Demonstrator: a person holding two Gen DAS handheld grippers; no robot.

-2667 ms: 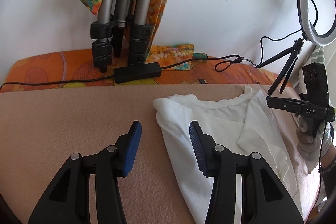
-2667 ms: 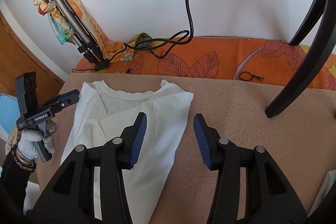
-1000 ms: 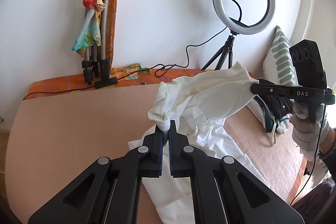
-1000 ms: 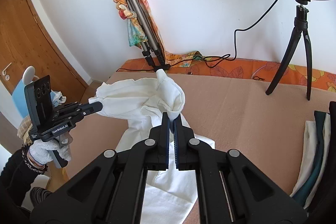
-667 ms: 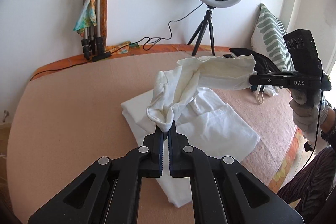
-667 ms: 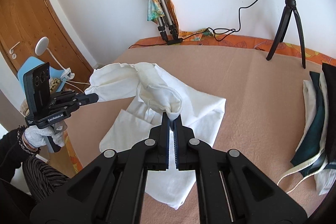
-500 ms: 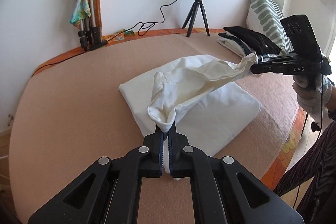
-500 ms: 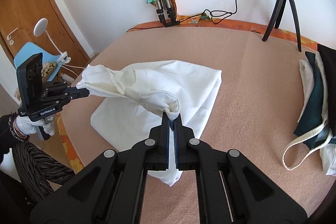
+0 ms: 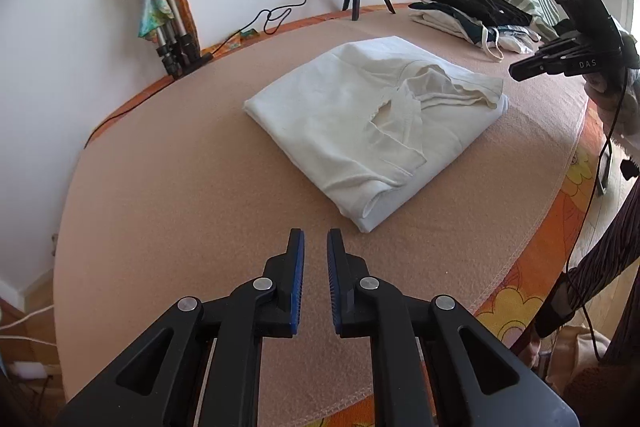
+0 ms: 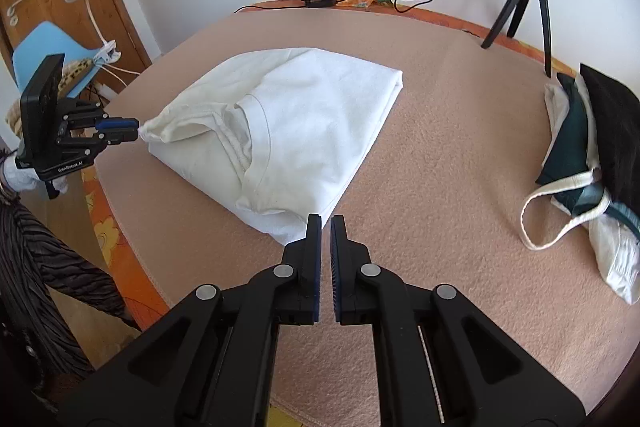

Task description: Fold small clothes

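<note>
I see white T-shirt (image 9: 372,131) folded on the tan blanket (image 9: 168,211), mid-bed | left gripper (image 9: 315,247) just beside its near corner, jaws opening, nothing between them | right gripper (image 10: 325,227) closed, empty, at shirt's near edge | folded pile (image 10: 592,147) well right of shirt

Bare blanket (image 9: 168,211) lies left of the shirt (image 9: 360,123); clothes pile (image 10: 592,147) crowds the right.
</note>
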